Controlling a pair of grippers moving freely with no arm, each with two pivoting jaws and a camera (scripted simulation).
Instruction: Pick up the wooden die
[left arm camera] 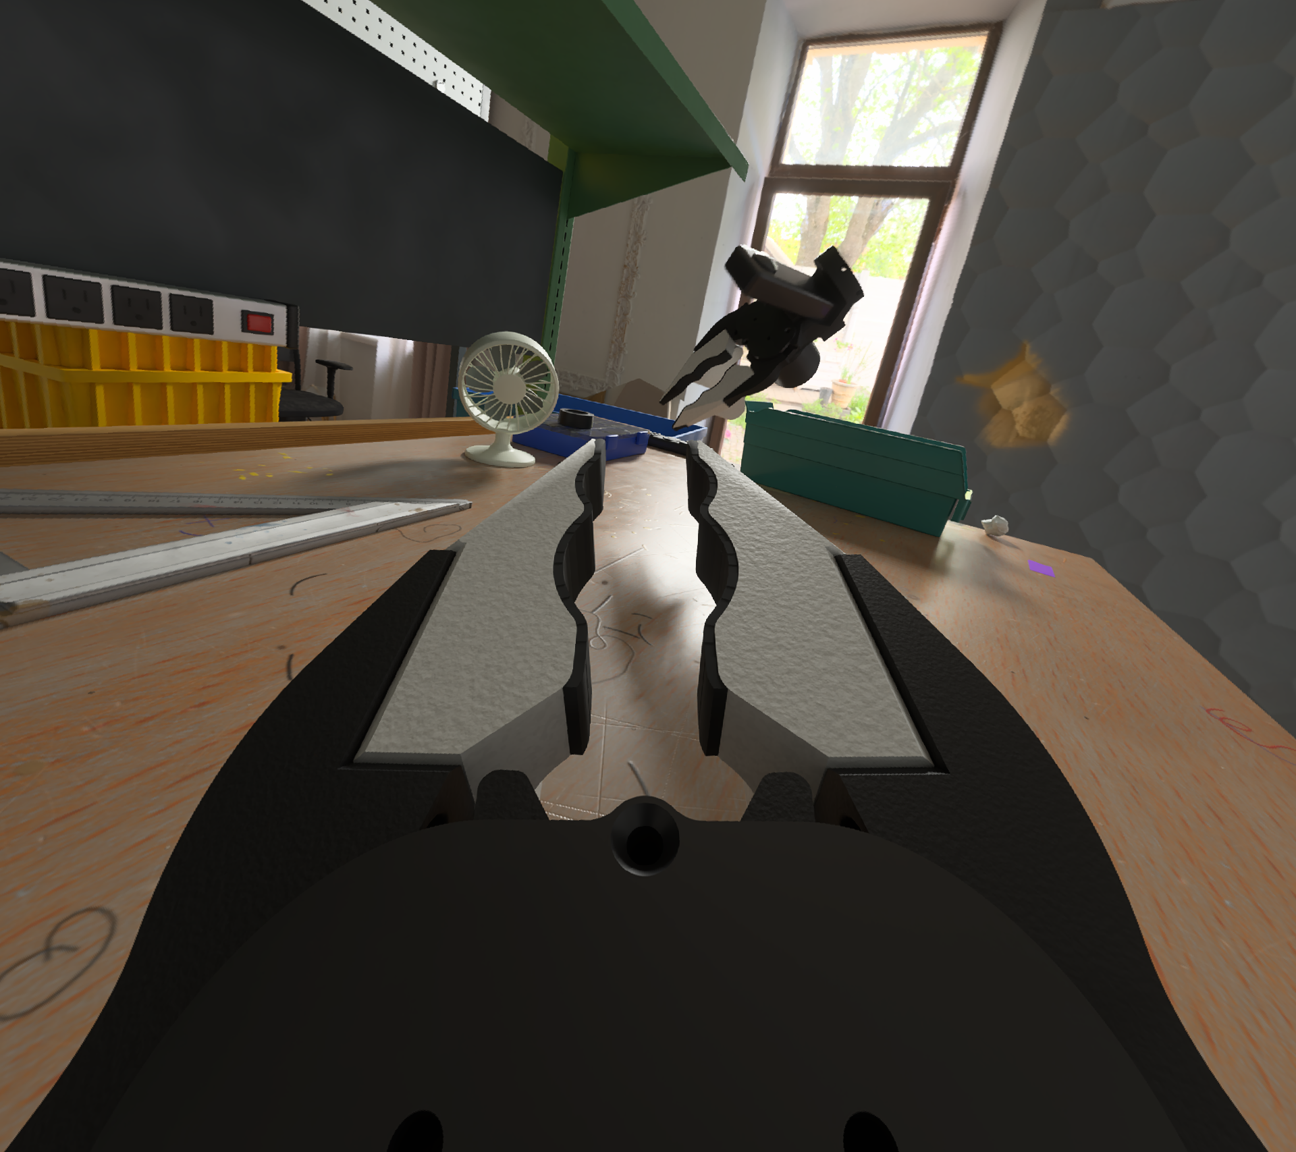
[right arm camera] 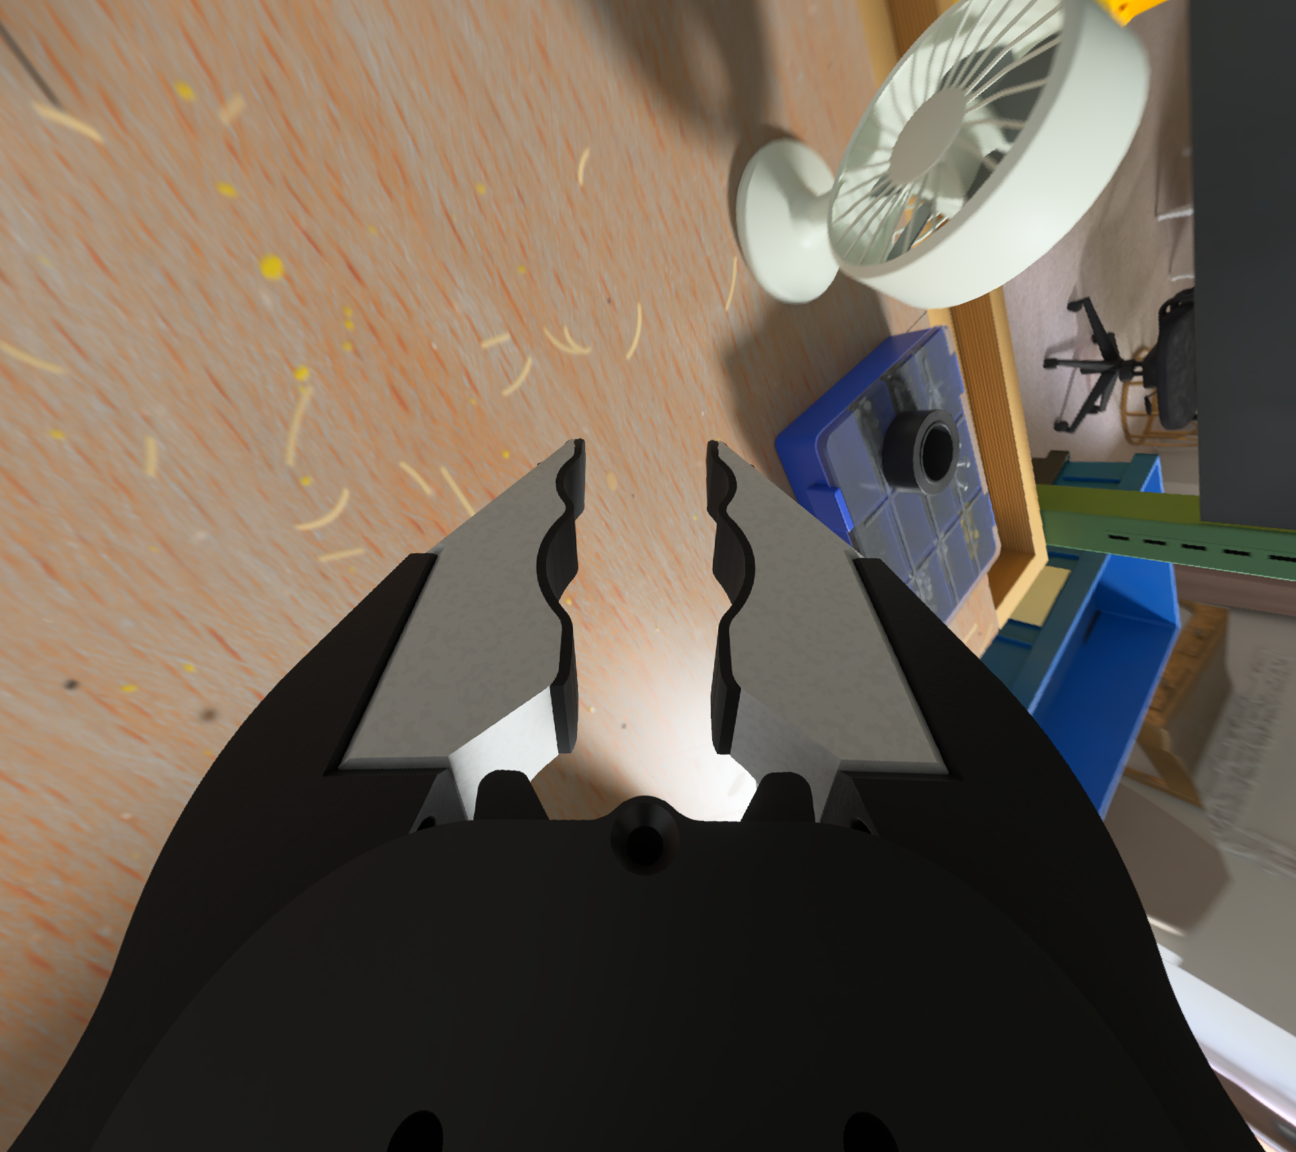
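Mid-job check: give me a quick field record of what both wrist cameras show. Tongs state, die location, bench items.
left tongs: open, empty, low over the workbench
right tongs: open, empty, above the bench, tilted down
wooden die: not visible in either view
fan: white, upright on the bench
blue organiser case: beside the fan, black ring on its lid
green bin: far right of the bench
metal square ruler: flat, left side

No readable text anywhere.
Steel ruler (left arm camera: 231,540) on the tabletop (left arm camera: 175,733) has graduation marks, too small to read. Tabletop also has pen scribbles, no legible words. Power strip (left arm camera: 140,305) with a red switch has no readable label. Nothing legible in the right wrist view.
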